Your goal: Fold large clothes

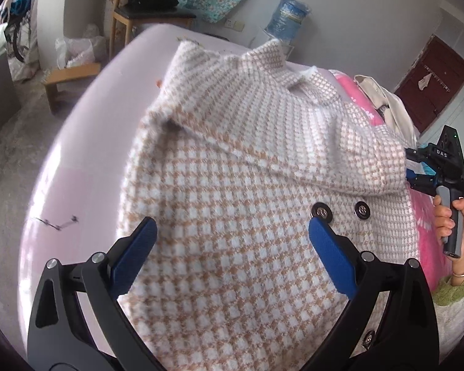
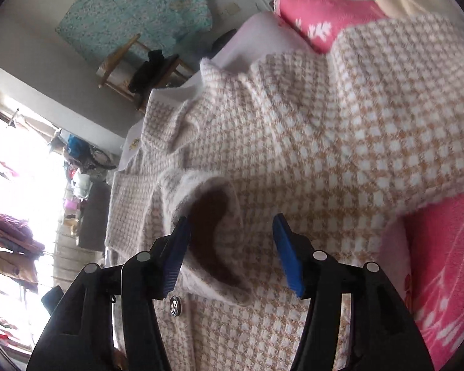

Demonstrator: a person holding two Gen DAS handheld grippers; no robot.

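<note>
A white-and-tan houndstooth coat [image 1: 232, 170] lies spread on the lilac bed sheet [image 1: 86, 154]. One sleeve [image 1: 294, 130] is folded across its chest, above two dark buttons [image 1: 321, 210]. My left gripper [image 1: 232, 238] hovers open over the coat's body with nothing between its blue pads. In the left wrist view my right gripper [image 1: 410, 170] sits at the sleeve's end, held by a hand [image 1: 457, 219]. In the right wrist view the right gripper [image 2: 232, 247] stands open; the sleeve cuff [image 2: 207, 216] with its brown lining lies between the pads, unpinched.
A pink fleece blanket [image 1: 423, 225] lies under the coat's right side, with a cream garment [image 1: 383, 99] heaped beyond it. Past the bed stand a wooden chair [image 1: 145, 15], a low stool [image 1: 68, 77] and plastic bags on the floor.
</note>
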